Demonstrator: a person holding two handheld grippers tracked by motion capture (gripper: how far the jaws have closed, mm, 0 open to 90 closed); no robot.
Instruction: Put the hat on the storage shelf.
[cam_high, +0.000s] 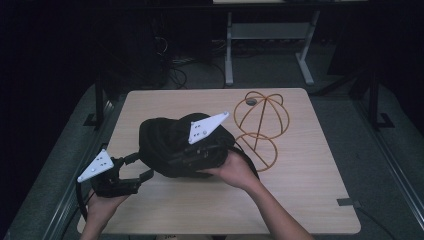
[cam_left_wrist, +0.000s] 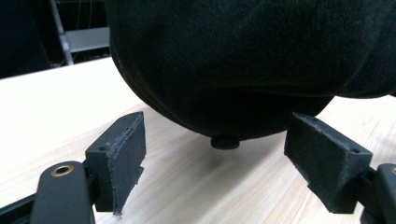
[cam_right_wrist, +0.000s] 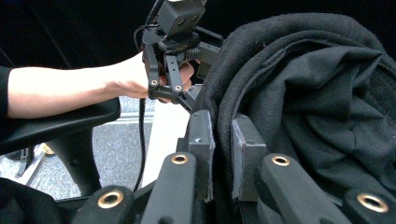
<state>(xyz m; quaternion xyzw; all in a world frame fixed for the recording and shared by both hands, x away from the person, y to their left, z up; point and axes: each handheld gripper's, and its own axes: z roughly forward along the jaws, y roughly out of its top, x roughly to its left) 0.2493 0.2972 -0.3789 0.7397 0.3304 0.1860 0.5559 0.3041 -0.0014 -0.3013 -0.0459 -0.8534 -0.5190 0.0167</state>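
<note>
Two claws are at work on one black cap (cam_high: 170, 145), and both are mine. In the high view the cap hangs just above the pale wooden table (cam_high: 310, 190), near its middle. My right gripper (cam_high: 200, 150) lies against the cap's near side, its grey plate on top, my right hand (cam_high: 232, 170) under it. My left gripper (cam_high: 137, 167) sits at the cap's left edge, low by the table's near left corner, with my left hand (cam_high: 102, 202) behind it. Just beside the cap, toward the far right, stands an orange wire hat frame (cam_high: 260, 127), touching nothing of mine.

In the left gripper view my jaws stand wide apart, with bare table between the pads. The cap's crown (cam_left_wrist: 243, 65) hangs over them, its top button (cam_left_wrist: 225, 141) pointing down, clear of the wood and of both pads.

In the right gripper view my jaws are drawn together on a fold of the cap's edge (cam_right_wrist: 222, 126), with cloth pinched between the pads. Beyond it my left hand (cam_right_wrist: 135, 77) holds the left gripper (cam_right_wrist: 175, 74) up against the cap's far side.
</note>
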